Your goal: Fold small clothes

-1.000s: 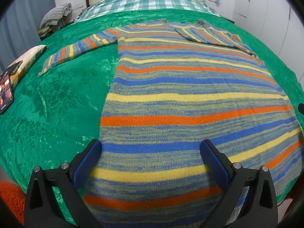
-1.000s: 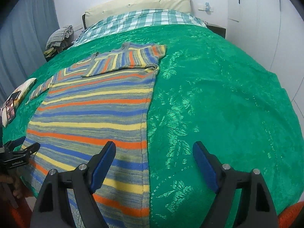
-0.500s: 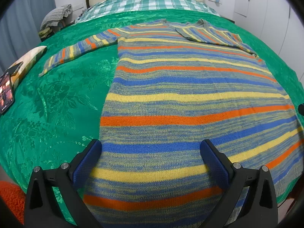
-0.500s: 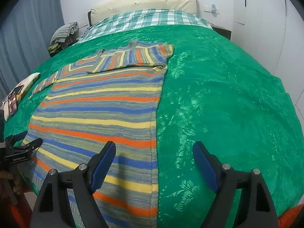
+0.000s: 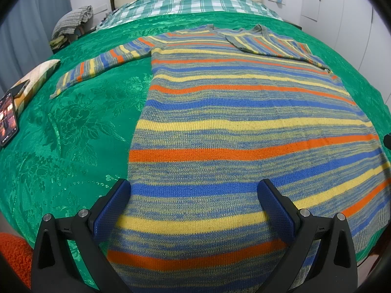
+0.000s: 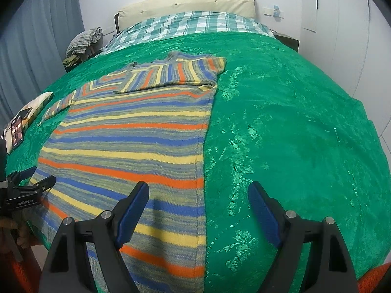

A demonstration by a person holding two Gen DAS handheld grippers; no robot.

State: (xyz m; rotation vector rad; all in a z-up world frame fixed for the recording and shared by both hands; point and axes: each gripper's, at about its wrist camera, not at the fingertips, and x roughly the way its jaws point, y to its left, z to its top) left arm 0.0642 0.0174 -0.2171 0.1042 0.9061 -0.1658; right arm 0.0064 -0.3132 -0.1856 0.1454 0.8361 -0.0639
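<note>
A striped knit sweater (image 5: 239, 127) in blue, yellow and orange lies flat on the green bedspread (image 5: 73, 127). Its right sleeve is folded across the chest (image 6: 171, 73); its left sleeve (image 5: 102, 66) stretches out to the left. My left gripper (image 5: 194, 195) is open and empty above the sweater's lower left part near the hem. My right gripper (image 6: 198, 200) is open and empty above the sweater's right side edge (image 6: 202, 161) near the hem. The left gripper also shows at the left edge of the right wrist view (image 6: 29, 183).
A phone (image 5: 7, 119) and a small cushion (image 5: 34, 78) lie at the bed's left edge. A checked blanket (image 5: 190, 2) and the headboard are at the far end. A bundle of clothes (image 5: 73, 19) sits beyond the bed's left. White walls stand to the right.
The right gripper has shifted left, so the sweater's side edge now lies between its fingers. The left gripper has barely moved.
</note>
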